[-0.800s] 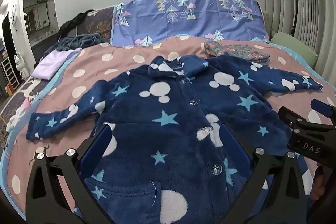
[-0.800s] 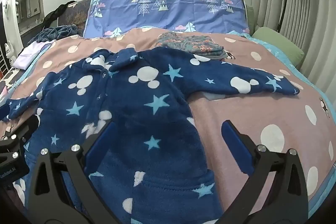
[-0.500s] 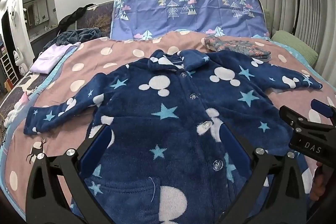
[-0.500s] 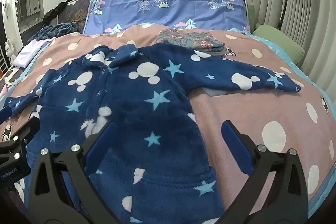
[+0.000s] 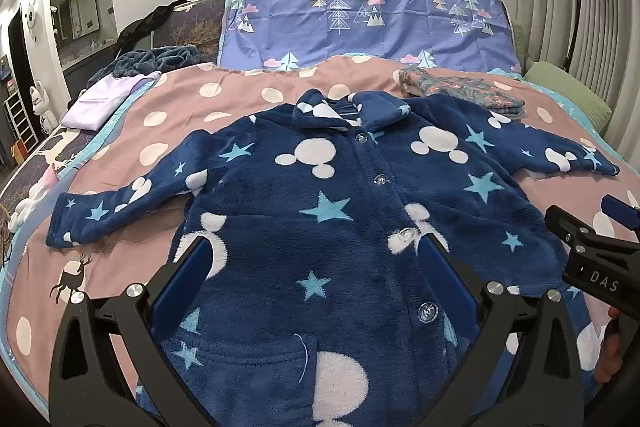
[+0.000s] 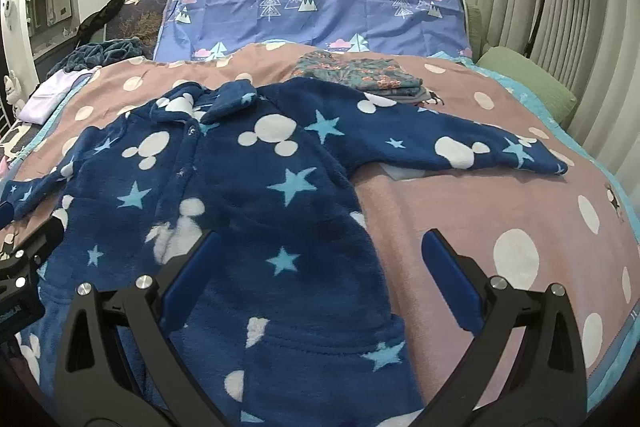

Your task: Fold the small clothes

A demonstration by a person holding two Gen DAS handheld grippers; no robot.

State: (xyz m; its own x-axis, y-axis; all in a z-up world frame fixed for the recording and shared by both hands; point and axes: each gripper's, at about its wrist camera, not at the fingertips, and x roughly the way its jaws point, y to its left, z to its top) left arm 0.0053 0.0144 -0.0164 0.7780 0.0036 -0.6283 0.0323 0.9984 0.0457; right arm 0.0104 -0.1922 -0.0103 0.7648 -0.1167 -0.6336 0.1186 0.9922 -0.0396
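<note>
A small navy fleece jacket [image 5: 328, 211] with white mouse heads and blue stars lies flat and buttoned on the pink dotted bedspread [image 5: 224, 99], sleeves spread to both sides. It also shows in the right wrist view [image 6: 240, 195]. My left gripper [image 5: 316, 267] is open and empty above the jacket's lower front. My right gripper [image 6: 318, 259] is open and empty above the jacket's right hem edge. The right gripper also shows at the right edge of the left wrist view [image 5: 592, 247].
A folded floral garment [image 5: 460, 89] lies behind the jacket's right shoulder. A lilac folded cloth [image 5: 104, 99] and a dark blanket [image 5: 152, 61] sit at the far left. A purple tree-print pillow [image 5: 360, 23] and a green pillow [image 5: 568, 91] line the head and right side.
Both grippers have risen and drawn back a little, so the jacket sits lower and farther in each view. The jacket has not moved.
</note>
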